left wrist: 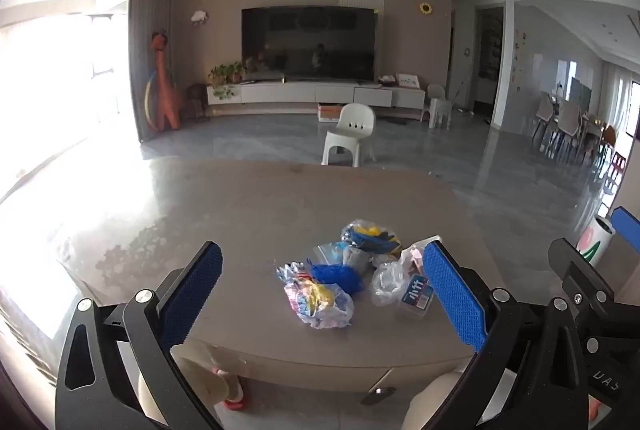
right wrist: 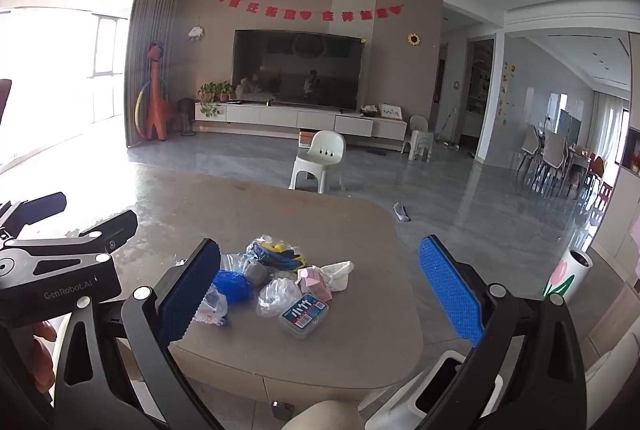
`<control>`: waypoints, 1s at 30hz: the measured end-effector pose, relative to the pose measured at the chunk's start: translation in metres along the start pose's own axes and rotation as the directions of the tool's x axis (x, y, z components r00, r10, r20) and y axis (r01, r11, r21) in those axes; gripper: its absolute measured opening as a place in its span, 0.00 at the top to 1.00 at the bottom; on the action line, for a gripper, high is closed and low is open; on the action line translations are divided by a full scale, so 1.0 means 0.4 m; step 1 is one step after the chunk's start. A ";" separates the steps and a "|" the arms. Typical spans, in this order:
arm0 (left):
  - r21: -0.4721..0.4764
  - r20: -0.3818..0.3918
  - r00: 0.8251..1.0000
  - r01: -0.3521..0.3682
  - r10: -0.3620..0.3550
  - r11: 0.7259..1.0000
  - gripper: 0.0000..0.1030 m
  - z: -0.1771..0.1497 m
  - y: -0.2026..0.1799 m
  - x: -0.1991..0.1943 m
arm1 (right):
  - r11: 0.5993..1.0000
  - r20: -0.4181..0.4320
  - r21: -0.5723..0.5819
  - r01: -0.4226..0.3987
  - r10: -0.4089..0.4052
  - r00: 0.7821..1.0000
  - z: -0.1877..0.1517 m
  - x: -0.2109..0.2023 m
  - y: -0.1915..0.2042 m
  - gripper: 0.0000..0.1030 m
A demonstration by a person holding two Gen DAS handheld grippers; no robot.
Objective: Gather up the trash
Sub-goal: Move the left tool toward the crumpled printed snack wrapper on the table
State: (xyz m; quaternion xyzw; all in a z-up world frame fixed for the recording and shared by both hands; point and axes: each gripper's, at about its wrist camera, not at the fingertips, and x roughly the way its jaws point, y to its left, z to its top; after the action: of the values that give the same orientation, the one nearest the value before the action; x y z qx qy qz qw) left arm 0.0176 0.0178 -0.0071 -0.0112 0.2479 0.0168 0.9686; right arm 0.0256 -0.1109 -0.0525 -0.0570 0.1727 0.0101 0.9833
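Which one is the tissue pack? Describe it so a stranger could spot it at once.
Start at the brown table and find the trash pile on it. At the pile's near edge lies the tissue pack, a flat rectangular packet. Unlike the crumpled bags around it, it has neat corners and a blue printed label.

Ahead of me, mid-frame, a dark TV [left wrist: 308, 42] hangs on a beige wall above a white cabinet [left wrist: 316, 95]. A white chair [left wrist: 352, 140] stands on the glossy grey floor [left wrist: 460, 170]. Bright windows [left wrist: 48, 70] glare at left; dining chairs [left wrist: 560, 126] sit far right.
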 end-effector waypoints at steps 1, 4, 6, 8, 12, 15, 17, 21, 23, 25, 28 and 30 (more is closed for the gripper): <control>-0.006 -0.004 1.000 -0.001 0.001 1.000 0.04 0.001 0.008 0.004 | 1.000 -0.003 -0.002 -0.001 0.001 1.000 0.002 0.002 0.002 0.04; -0.027 -0.012 1.000 -0.017 0.016 1.000 0.04 0.004 0.025 0.012 | 1.000 -0.014 -0.009 -0.004 0.004 1.000 0.011 0.016 0.015 0.04; -0.040 -0.018 1.000 -0.016 0.015 0.999 0.04 0.005 0.036 0.018 | 1.000 -0.017 -0.010 -0.007 0.007 1.000 0.014 0.022 0.018 0.04; -0.046 -0.022 1.000 -0.023 0.022 0.999 0.04 0.005 0.047 0.027 | 1.000 -0.017 -0.009 -0.007 0.006 1.000 0.016 0.024 0.021 0.04; -0.072 -0.024 0.999 -0.031 0.029 0.997 0.04 0.003 0.073 0.039 | 1.000 -0.017 0.005 -0.018 0.019 1.000 0.017 0.051 0.023 0.04; -0.084 -0.015 1.000 -0.019 0.018 0.996 0.04 -0.006 0.086 0.056 | 1.000 -0.025 0.000 -0.025 0.025 0.999 0.016 0.077 0.029 0.04; -0.078 -0.016 1.000 -0.025 0.024 0.997 0.04 -0.016 0.090 0.076 | 1.000 -0.035 -0.013 -0.022 0.022 0.999 0.013 0.098 0.034 0.04; -0.062 -0.049 0.999 -0.023 0.020 0.998 0.04 -0.037 0.090 0.123 | 0.999 -0.044 -0.013 -0.043 0.043 0.998 0.000 0.140 0.045 0.04; -0.057 -0.064 0.998 -0.020 0.017 0.998 0.04 -0.051 0.090 0.147 | 0.998 -0.045 0.001 -0.056 0.056 0.997 -0.009 0.161 0.043 0.04; -0.057 -0.075 0.997 -0.013 0.009 0.998 0.04 -0.070 0.096 0.174 | 0.998 -0.051 0.012 -0.068 0.069 0.996 -0.019 0.185 0.043 0.04; -0.053 -0.100 0.995 -0.009 0.004 0.999 0.04 -0.092 0.095 0.210 | 0.997 -0.070 0.025 -0.080 0.081 0.994 -0.036 0.226 0.043 0.04; -0.045 -0.121 0.993 -0.003 -0.002 0.999 0.05 -0.109 0.092 0.238 | 0.996 -0.083 0.029 -0.080 0.082 0.993 -0.048 0.244 0.043 0.04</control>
State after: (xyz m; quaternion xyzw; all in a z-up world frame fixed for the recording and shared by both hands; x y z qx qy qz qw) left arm 0.0787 0.0557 -0.0918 -0.0338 0.3058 0.0219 0.9512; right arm 0.1103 -0.0959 -0.1055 -0.0376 0.2162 0.0454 0.9746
